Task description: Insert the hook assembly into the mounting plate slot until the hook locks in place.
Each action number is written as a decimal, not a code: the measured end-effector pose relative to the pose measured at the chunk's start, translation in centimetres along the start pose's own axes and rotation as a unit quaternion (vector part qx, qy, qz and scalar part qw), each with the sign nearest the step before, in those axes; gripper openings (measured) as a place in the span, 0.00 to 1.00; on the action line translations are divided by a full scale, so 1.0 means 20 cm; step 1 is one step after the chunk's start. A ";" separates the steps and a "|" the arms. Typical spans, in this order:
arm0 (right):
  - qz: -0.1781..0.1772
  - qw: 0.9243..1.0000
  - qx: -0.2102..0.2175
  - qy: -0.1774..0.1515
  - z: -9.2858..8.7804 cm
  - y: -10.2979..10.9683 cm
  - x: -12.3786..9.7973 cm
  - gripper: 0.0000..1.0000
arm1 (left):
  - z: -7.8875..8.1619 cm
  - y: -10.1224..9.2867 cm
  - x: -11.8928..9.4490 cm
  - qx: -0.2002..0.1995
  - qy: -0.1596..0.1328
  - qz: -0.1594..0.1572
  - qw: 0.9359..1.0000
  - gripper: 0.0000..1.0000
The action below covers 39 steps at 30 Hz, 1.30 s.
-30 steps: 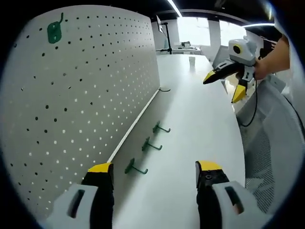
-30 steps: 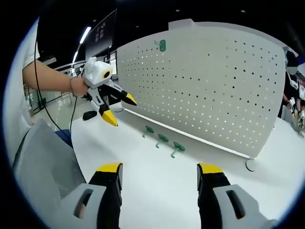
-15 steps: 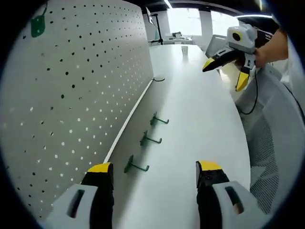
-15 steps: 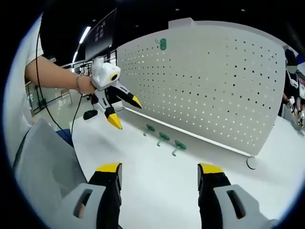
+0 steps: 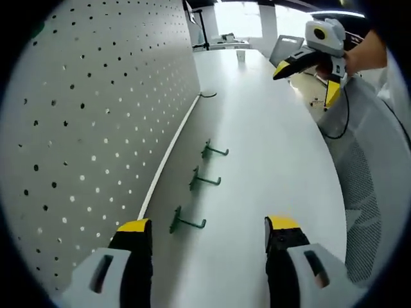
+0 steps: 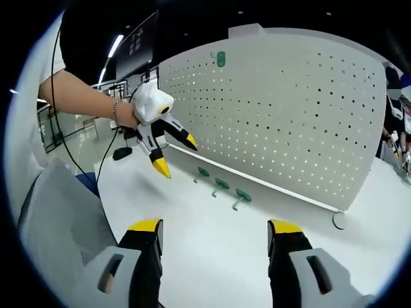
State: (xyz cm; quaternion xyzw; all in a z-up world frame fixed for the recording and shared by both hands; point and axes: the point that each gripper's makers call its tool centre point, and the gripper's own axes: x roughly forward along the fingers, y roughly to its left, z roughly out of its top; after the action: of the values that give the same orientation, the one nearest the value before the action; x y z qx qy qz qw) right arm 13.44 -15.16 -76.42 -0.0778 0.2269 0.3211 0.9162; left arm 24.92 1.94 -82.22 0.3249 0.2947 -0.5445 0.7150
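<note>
Three green hooks (image 5: 205, 182) lying on bench (image 5: 270, 160) beside pegboard (image 5: 96, 128); fourth hook (image 6: 220, 59) hanging near pegboard top, small, detail unclear; left gripper (image 6: 175, 153) gaping wide, holding nothing; right gripper (image 5: 307, 77) likewise, one tip partly hidden.

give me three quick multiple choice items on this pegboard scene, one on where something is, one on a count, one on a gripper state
1. Where do the loose green hooks lie?
A. on the table along the foot of the pegboard
B. on the mesh chair
C. between the right gripper's jaws

2. How many loose green hooks lie on the table?
A. one
B. three
C. five

3. What state is the left gripper in?
A. shut on a hook
B. open, holding nothing
C. shut, empty

Answers: 1 A, they sit in a row on the white top beside the pegboard. 2 B, three show in both views. 3 B, in the right gripper view its yellow-tipped jaws stand spread with nothing between them.
</note>
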 end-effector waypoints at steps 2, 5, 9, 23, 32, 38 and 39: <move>0.002 1.000 -0.001 0.001 0.00 0.01 0.00 0.64 | -0.01 0.00 0.01 0.005 0.005 -0.004 1.000 0.75; 0.001 1.000 0.000 0.001 0.00 0.01 0.00 0.64 | -0.02 0.02 0.03 0.006 0.008 -0.009 1.000 0.75; 0.000 1.000 0.006 0.001 -0.01 0.00 0.00 0.64 | -0.03 0.03 0.04 0.005 0.014 -0.016 1.000 0.76; 0.001 1.000 0.005 0.013 -0.03 -0.01 0.00 0.66 | -0.07 0.07 0.12 0.029 0.048 -0.040 0.998 0.75; 0.000 1.000 0.004 0.017 -0.05 -0.01 -0.01 0.66 | -0.09 0.08 0.17 0.051 0.073 -0.057 0.994 0.75; -0.001 1.000 0.007 0.023 -0.07 -0.01 -0.02 0.68 | -0.09 0.08 0.20 0.072 0.088 -0.076 0.991 0.75; -0.002 1.000 0.007 0.024 -0.07 -0.02 -0.02 0.68 | -0.10 0.07 0.20 0.076 0.092 -0.080 0.990 0.75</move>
State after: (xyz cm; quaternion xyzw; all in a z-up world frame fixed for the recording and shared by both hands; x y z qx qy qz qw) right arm 12.81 -16.06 -77.44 -0.0790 0.2508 0.3161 0.9116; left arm 27.12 1.46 -86.32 0.4023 0.3422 -0.5882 0.6124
